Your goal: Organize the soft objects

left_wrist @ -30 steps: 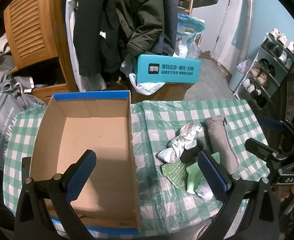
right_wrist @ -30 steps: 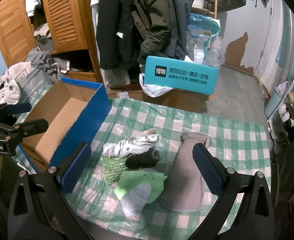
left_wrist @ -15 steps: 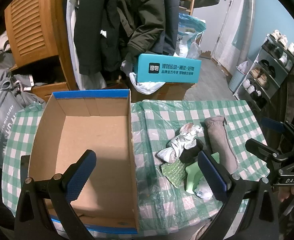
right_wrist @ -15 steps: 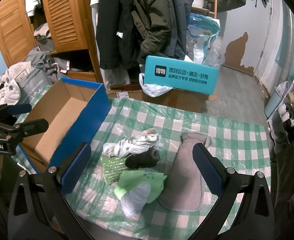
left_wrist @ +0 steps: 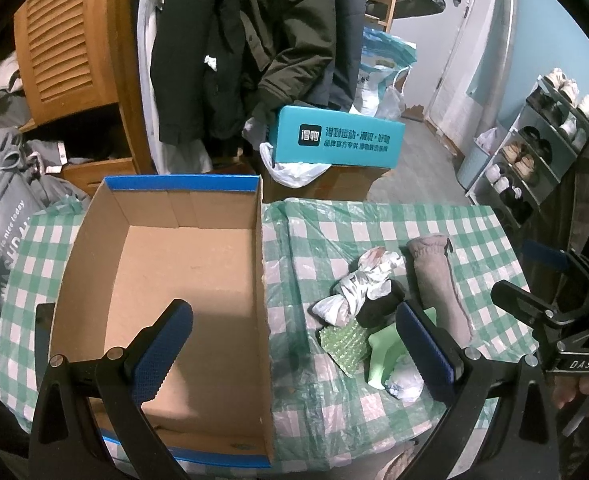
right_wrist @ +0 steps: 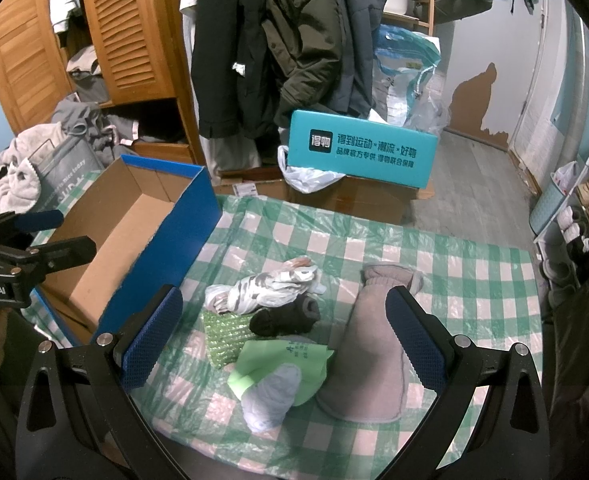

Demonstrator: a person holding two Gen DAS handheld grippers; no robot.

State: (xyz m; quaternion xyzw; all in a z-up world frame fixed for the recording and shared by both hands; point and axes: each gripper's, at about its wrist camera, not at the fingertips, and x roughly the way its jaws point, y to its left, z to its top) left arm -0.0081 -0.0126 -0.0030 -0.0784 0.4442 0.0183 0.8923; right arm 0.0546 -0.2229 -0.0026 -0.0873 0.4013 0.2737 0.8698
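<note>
Two grippers, left gripper [left_wrist: 294, 352] and right gripper [right_wrist: 286, 344], are being held spread wide, nothing pinched. Soft items are being left piled beside the cardboard box [left_wrist: 166, 264].

Left wrist view looks down over the box [left_wrist: 166, 280]; right view, over the sock pile [right_wrist: 278, 320]; both share these.

"DAS" on right gripper [left_wrist: 550, 316], "得物" on teal box [right_wrist: 362, 152]

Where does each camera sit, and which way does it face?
Left wrist: above the open blue-rimmed cardboard box, facing the wardrobe; open left tool in frame, right tool at the edge.
Right wrist: over the long grey sock; open right tool shows.
Shared: box, sock, teal printed carton.
</note>
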